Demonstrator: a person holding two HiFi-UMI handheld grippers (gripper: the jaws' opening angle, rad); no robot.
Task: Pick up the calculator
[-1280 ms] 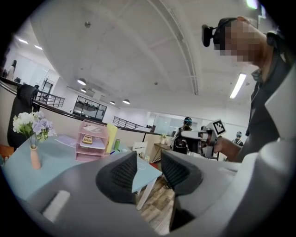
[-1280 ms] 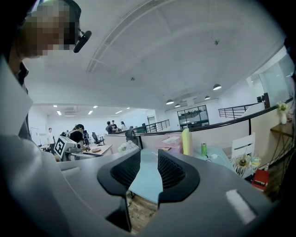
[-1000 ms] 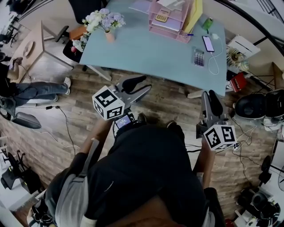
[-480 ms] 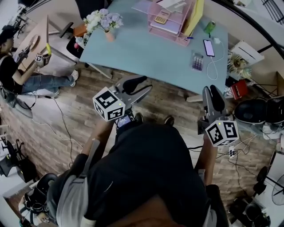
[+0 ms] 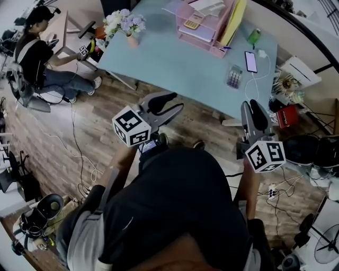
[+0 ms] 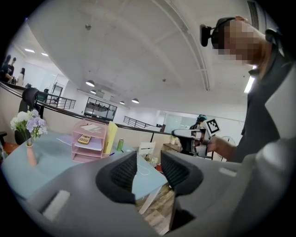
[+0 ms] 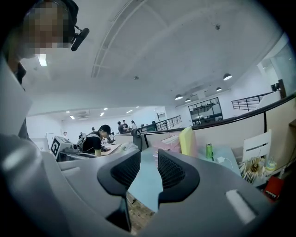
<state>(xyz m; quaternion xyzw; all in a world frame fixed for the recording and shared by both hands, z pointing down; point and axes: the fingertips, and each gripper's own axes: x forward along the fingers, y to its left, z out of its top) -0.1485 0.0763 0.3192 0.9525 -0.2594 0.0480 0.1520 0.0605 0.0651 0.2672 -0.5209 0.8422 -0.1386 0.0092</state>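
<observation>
A small grey calculator (image 5: 234,77) lies flat near the right end of the light blue table (image 5: 169,58), beside a phone (image 5: 250,61) on a white cable. A second, yellowish calculator (image 5: 192,22) rests in the pink tray rack (image 5: 204,26), which also appears in the left gripper view (image 6: 88,139). My left gripper (image 5: 179,101) hovers over the wooden floor short of the table's near edge, open and empty (image 6: 149,162). My right gripper (image 5: 250,106) is held off the table's right corner, also open and empty (image 7: 149,169). Neither gripper view shows the grey calculator.
A vase of flowers (image 5: 126,24) stands at the table's left corner. A green can (image 5: 254,36) and yellow folder (image 5: 234,16) sit at the back. A person (image 5: 37,47) sits at another desk far left. Cables, bags and a red box (image 5: 286,114) lie around the right.
The head view has shifted, so the seated person at the left now shows higher and closer in. Both grippers keep nearly the same pose, open, just short of the table.
</observation>
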